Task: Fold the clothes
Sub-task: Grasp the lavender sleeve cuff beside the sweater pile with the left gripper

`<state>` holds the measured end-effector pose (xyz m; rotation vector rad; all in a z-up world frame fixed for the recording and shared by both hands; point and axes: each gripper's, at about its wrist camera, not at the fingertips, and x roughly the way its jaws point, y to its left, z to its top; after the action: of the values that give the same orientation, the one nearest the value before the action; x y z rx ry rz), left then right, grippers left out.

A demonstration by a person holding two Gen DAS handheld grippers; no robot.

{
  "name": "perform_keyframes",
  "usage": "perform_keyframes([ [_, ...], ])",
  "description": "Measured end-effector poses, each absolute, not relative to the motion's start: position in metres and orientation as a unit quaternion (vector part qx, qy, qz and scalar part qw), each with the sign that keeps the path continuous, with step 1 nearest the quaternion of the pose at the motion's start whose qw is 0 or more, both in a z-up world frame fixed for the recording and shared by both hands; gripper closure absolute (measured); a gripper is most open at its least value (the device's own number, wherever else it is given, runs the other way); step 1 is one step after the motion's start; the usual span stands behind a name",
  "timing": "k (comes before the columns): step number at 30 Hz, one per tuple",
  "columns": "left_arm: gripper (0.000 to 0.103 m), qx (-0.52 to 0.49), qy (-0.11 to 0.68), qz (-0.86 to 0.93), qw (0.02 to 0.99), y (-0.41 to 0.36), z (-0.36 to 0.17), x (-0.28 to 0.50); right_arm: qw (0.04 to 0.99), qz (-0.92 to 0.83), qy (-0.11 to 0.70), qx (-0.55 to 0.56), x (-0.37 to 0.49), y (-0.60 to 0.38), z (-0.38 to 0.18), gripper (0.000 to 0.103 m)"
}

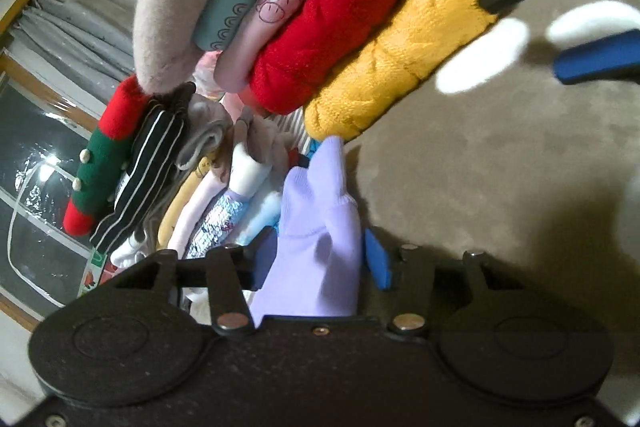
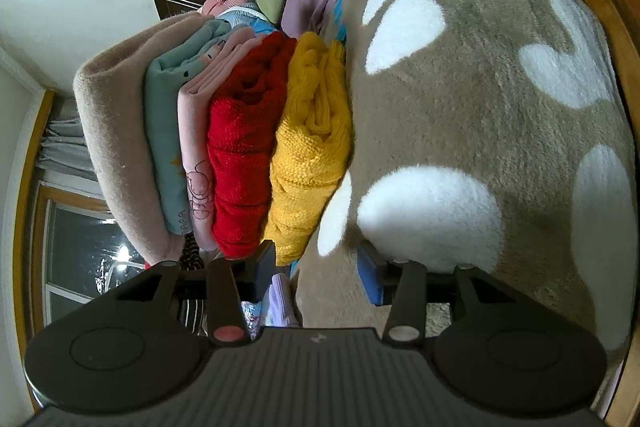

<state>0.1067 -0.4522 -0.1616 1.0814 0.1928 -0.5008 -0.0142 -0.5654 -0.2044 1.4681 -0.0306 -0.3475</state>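
Lilac garment between left gripper pads, grip unclear; right gripper part-open, empty.

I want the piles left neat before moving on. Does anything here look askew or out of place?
The big pile, yellow knit to beige fleece, looks even. In the small pile, a grey garment bulges out crumpled. A lilac garment sits loose between the left gripper pads, not on any pile.

Black grippers, blue-padded fingers, silver screws
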Motion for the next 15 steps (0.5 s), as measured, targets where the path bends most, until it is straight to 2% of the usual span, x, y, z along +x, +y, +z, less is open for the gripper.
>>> perform_keyframes([
  [3, 0.058, 0.505, 0.107, -0.23, 0.825, -0.461, -0.162, 0.12, 0.728, -0.159, -0.016, 0.666, -0.011, -0.567, -0.204, 0.055],
  [8, 0.081, 0.507, 0.132, -0.228, 0.821, -0.474, -0.165, 0.133, 0.737, -0.162, -0.012, 0.656, -0.008, -0.566, -0.203, 0.055],
  [9, 0.082, 0.503, 0.137, -0.228, 0.822, -0.474, -0.165, 0.136, 0.739, -0.162, -0.011, 0.654, -0.008, -0.566, -0.203, 0.055],
  [11, 0.092, 0.49, 0.144, -0.226, 0.83, -0.471, -0.162, 0.138, 0.738, -0.162, -0.012, 0.655, -0.008, -0.566, -0.204, 0.055],
  [15, 0.094, 0.441, 0.137, -0.218, 0.86, -0.453, -0.134, 0.135, 0.734, -0.164, -0.019, 0.659, -0.008, -0.566, -0.204, 0.055],
])
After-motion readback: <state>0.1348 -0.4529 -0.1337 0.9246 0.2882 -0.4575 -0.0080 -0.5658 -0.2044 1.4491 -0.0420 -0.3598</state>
